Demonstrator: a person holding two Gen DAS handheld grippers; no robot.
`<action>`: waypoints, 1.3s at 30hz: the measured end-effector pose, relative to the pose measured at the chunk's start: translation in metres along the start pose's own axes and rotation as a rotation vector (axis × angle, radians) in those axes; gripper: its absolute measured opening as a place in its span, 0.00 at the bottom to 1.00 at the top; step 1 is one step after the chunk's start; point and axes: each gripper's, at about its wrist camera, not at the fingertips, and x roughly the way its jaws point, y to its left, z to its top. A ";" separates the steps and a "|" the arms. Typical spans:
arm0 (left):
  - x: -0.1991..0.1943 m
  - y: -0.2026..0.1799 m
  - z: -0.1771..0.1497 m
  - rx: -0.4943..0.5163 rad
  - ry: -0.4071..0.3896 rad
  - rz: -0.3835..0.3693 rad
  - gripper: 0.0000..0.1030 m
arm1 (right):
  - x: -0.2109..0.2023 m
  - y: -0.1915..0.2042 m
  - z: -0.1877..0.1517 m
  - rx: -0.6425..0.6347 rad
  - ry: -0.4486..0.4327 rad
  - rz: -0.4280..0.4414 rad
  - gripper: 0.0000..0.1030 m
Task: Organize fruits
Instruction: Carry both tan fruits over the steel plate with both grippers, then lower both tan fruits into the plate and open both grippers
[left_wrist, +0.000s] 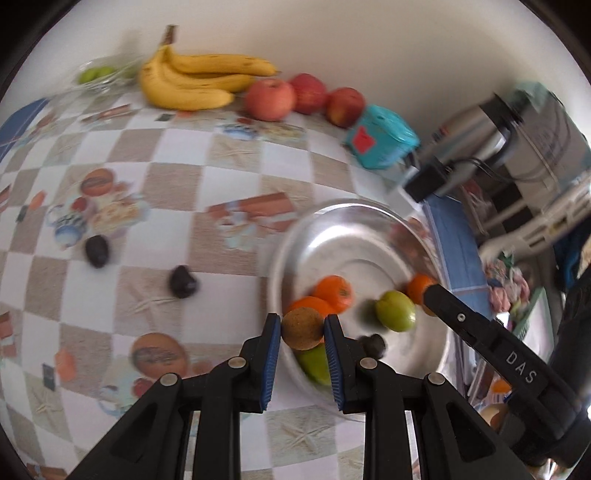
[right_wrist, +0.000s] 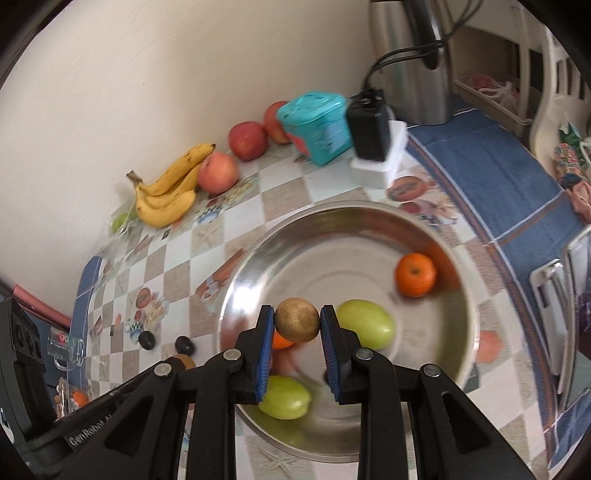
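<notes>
My left gripper (left_wrist: 301, 326) is shut on a small round brown fruit (left_wrist: 301, 328), held above the near rim of a steel bowl (left_wrist: 354, 221). My right gripper (right_wrist: 297, 318) is shut on a second brown fruit (right_wrist: 297, 319) over the middle of the same bowl (right_wrist: 332, 212). In the bowl lie oranges (right_wrist: 415, 275), green fruits (right_wrist: 365, 324) and one small dark fruit (left_wrist: 373, 345). Two dark plums (left_wrist: 96, 251) (left_wrist: 181, 281) rest on the checked tablecloth left of the bowl. The right gripper's finger (left_wrist: 458, 317) reaches in from the right and partly hides an orange.
Bananas (left_wrist: 195, 79) and three red apples (left_wrist: 269, 99) line the wall, with green fruits in a clear bag (left_wrist: 94, 74) at the far left. A teal tin (right_wrist: 317, 125), black adapter (right_wrist: 369, 125) and steel kettle (right_wrist: 417, 62) stand behind the bowl. A glass mug (right_wrist: 66, 347) lies left.
</notes>
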 end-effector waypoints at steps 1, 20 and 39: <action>0.003 -0.003 0.000 0.007 0.005 -0.013 0.25 | -0.001 -0.004 0.000 0.009 -0.001 0.003 0.26; 0.023 -0.034 -0.006 0.108 -0.034 -0.038 0.25 | 0.012 -0.020 -0.003 0.049 0.064 0.021 0.27; 0.024 -0.029 -0.004 0.087 -0.027 -0.034 0.27 | 0.014 -0.019 -0.003 0.052 0.077 0.015 0.27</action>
